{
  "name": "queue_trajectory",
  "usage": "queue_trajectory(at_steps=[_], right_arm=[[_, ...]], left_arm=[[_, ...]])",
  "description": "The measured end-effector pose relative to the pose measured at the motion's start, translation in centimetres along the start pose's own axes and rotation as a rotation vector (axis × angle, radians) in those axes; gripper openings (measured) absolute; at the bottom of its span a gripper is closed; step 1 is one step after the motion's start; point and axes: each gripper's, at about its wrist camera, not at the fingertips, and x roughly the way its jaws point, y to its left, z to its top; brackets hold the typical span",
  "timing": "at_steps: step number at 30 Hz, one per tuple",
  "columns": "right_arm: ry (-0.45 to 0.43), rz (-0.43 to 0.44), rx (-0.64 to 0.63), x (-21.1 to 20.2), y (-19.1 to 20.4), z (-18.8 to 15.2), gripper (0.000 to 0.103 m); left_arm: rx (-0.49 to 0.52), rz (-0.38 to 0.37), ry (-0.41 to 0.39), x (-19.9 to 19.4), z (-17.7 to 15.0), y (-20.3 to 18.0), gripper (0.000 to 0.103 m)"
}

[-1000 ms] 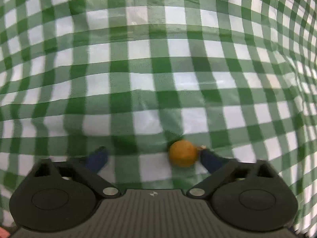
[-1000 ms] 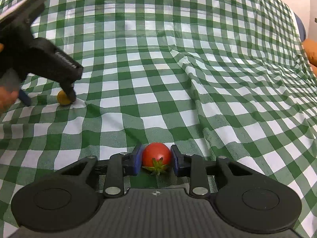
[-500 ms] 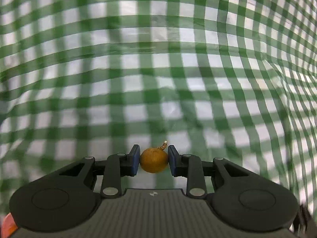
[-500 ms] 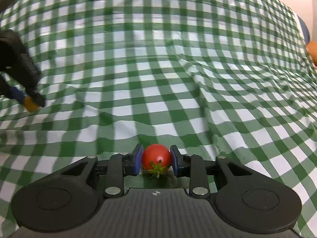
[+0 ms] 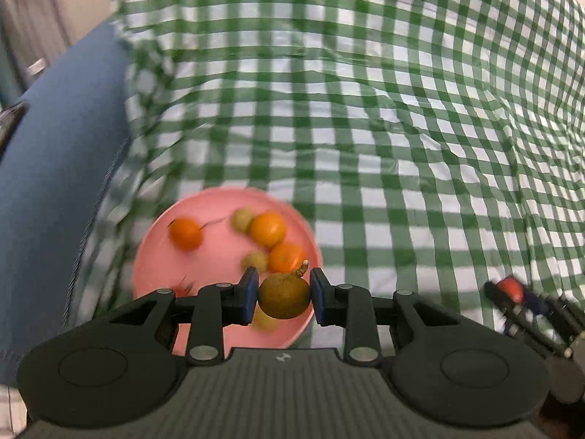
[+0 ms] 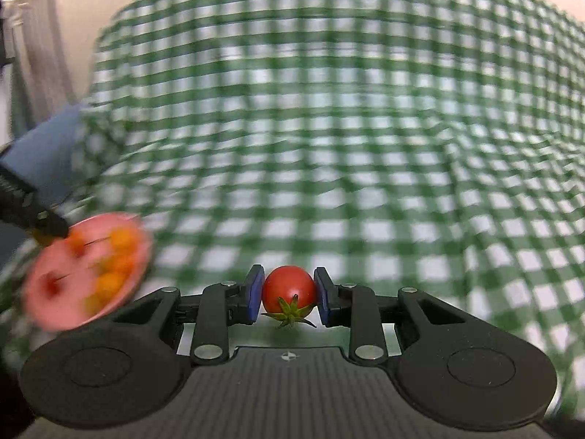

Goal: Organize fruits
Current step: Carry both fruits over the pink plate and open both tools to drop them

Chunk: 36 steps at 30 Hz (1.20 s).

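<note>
— Two grippers, two fruits. What does the left gripper (image 5: 284,295) hold?

— Its jaws are clenched on a small brown-yellow fruit (image 5: 284,295) with a dry stem stub, pinched between the two blue pads (image 5: 250,294). It hangs over the near edge of the pink plate (image 5: 215,256).

— And on that plate?

— Three orange fruits (image 5: 267,228) and a couple of pale greenish ones (image 5: 242,219), blurred, spread over the plate's far and right parts. Something small and red sits at its near left, too blurred to name.

— Where does the plate stand?

— On the green-and-white checked cloth (image 5: 365,128), close to the cloth's left edge, with a blue surface (image 5: 58,190) just beyond that edge. What lies under the cloth, I cannot tell.

— The right gripper (image 6: 289,295)?

— Its jaws grasp a cherry tomato (image 6: 289,289), green calyx pointing toward the camera. It is held above the cloth, to the right of the plate and apart from it. In the left camera's view it shows far off to the plate's right.

— Anything else near the plate?

— In the right camera's view, the left gripper's dark body reaches over the plate's far left rim.
</note>
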Motion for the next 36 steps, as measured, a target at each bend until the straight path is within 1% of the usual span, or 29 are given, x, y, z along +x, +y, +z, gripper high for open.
queue_trajectory(at_steps=[3, 5, 8, 11, 15, 19, 27, 36], right_arm=[[0.039, 0.060, -0.020, -2.0, 2.8, -1.0, 0.031], [0.060, 0.084, -0.029, -2.9, 4.3, -1.3, 0.031], [0.073, 0.101, -0.040, -3.6, 6.2, -1.4, 0.031], [0.068, 0.103, -0.062, -4.2, 7.5, -1.3, 0.031], [0.076, 0.103, -0.090, -4.4, 8.6, -1.3, 0.031], [0.088, 0.106, -0.120, -4.3, 9.7, -1.3, 0.031], [0.092, 0.112, -0.182, -3.7, 11.4, -1.4, 0.031], [0.111, 0.127, -0.192, -2.6, 12.4, -1.2, 0.031]], left_arm=[[-0.027, -0.005, -0.006, -2.2, -2.4, 1.9, 0.034], [-0.040, 0.001, -0.011, -3.3, -3.7, 3.1, 0.034], [-0.071, 0.005, -0.019, -4.5, -5.2, 4.8, 0.034], [-0.104, 0.016, -0.030, -5.2, -6.5, 6.5, 0.034], [-0.154, 0.027, -0.028, -5.3, -7.2, 8.3, 0.034], [-0.198, 0.033, -0.046, -5.9, -7.7, 10.0, 0.034], [-0.228, 0.024, -0.048, -5.4, -7.6, 11.3, 0.034], [-0.245, 0.027, -0.038, -4.6, -7.1, 12.1, 0.034]])
